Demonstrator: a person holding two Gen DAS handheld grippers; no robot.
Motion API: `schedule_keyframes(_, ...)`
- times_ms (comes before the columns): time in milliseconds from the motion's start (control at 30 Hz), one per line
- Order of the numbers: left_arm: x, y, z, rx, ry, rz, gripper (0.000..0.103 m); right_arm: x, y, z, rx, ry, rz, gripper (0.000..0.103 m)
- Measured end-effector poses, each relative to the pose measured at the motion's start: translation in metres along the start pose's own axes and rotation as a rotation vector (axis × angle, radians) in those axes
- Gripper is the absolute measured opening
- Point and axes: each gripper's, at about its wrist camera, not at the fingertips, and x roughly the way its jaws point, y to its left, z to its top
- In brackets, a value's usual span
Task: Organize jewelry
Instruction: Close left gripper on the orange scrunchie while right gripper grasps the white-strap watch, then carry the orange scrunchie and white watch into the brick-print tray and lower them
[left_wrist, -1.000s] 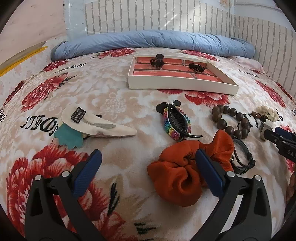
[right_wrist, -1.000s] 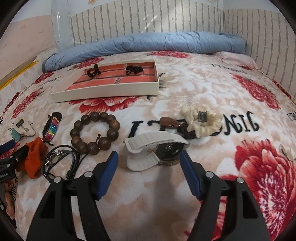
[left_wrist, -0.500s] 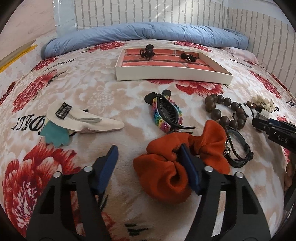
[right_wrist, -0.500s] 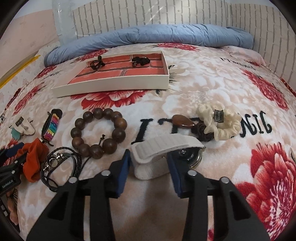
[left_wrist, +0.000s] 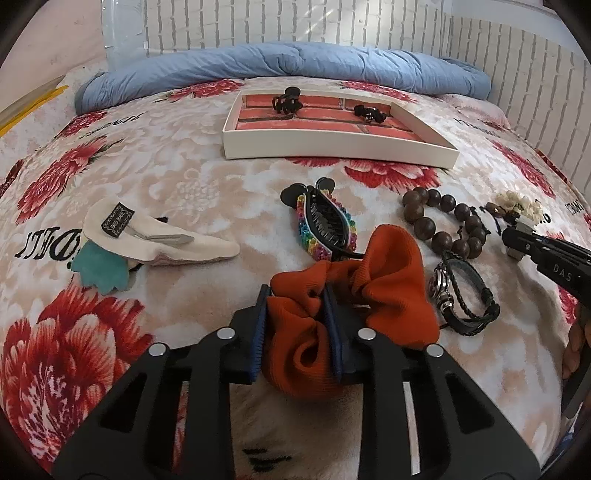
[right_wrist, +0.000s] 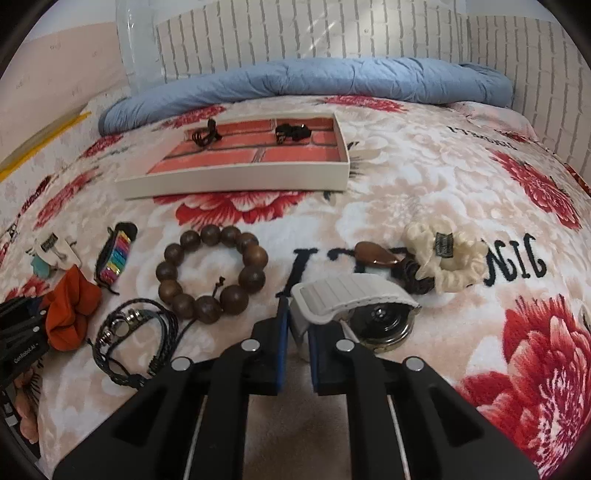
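Note:
My left gripper is shut on the orange scrunchie, which lies on the floral bedspread. My right gripper is shut on the white strap of a watch, whose metal case rests on the bed. The white tray with a red brick-pattern floor sits further back and holds two black hair clips. In the right wrist view the tray is at upper left, and the orange scrunchie shows at far left in the left gripper.
A rainbow hair clip, wooden bead bracelet, black braided bracelet, white and teal hair clip and cream scrunchie with a brown hair tie lie on the bed. A blue bolster lines the far wall.
Both grippers closed from open: the left onto the orange scrunchie, the right onto the white watch strap. Both moved slightly forward and down.

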Motion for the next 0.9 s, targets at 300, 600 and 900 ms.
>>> schedule_keyframes(300,-0.010,0.002,0.007,-0.013,-0.034,0.002,0.020,-0.012,0.000,0.008,0.011,-0.063,0.003,0.008)
schedule_keyframes(600,-0.019,0.012,0.039,-0.035,-0.101,0.018,0.019,-0.024,0.004,0.029,-0.009,-0.129,-0.003,0.005)
schedule_keyframes(900,-0.015,0.018,0.092,-0.038,-0.166,0.053,0.019,-0.018,0.014,0.066,-0.051,-0.176,-0.020,0.005)
